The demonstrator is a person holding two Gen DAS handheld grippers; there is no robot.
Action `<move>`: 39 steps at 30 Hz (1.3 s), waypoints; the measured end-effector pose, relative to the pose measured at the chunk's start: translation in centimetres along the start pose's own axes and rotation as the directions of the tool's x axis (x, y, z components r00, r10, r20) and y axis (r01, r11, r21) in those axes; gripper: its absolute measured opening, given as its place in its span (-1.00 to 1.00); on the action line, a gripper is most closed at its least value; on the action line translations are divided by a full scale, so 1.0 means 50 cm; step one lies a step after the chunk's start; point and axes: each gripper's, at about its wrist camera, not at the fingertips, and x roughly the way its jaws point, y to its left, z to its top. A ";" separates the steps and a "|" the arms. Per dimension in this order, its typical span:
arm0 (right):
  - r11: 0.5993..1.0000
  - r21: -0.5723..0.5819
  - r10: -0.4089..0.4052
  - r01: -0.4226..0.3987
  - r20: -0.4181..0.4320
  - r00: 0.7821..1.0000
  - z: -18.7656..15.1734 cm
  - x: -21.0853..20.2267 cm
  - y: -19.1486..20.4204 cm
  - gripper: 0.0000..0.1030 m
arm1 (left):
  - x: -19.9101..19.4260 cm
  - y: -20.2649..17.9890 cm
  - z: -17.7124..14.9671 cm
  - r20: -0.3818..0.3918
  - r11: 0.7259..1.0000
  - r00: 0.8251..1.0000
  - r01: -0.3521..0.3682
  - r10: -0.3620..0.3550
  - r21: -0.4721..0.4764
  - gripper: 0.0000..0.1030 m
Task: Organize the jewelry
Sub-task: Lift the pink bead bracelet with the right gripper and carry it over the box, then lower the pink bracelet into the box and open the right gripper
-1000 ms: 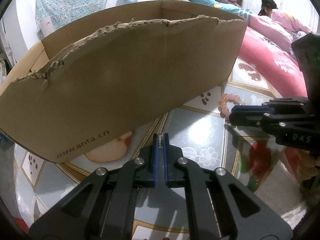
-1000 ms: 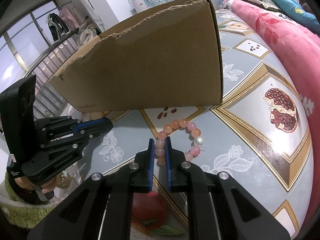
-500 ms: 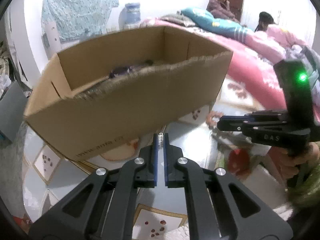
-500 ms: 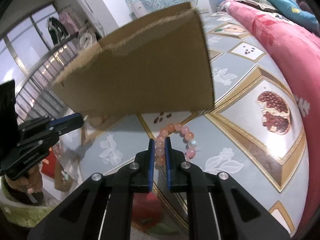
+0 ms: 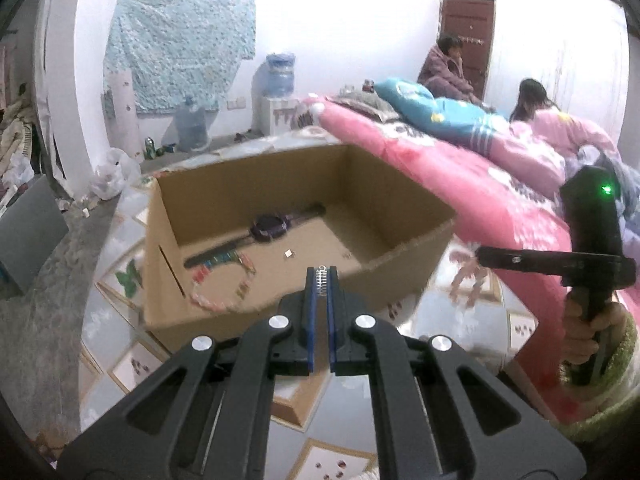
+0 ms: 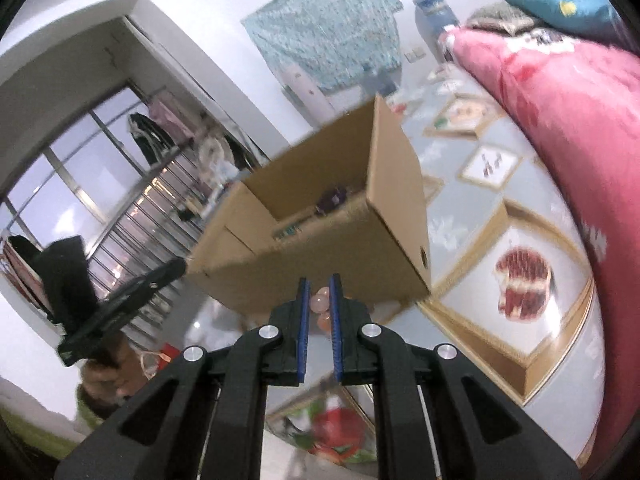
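Bracelet now aloft (gripper-pinched)

A pink quilt lies right of the left gripper. A water dispenser stands far ahead, near a blue cloth.

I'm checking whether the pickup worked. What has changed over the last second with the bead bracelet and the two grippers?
The right gripper has lifted the pink bead bracelet off the patterned tablecloth toward the cardboard box. The left gripper rose too, so the watch inside now shows. Both grips stayed closed; the small spring stays pinched.
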 end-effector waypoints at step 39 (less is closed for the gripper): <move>0.978 -0.161 -0.168 0.134 -0.227 0.959 0.247 0.193 0.065 -0.76 | 0.160 0.141 0.088 -0.178 0.976 0.984 -0.038 -0.001 -0.216 0.18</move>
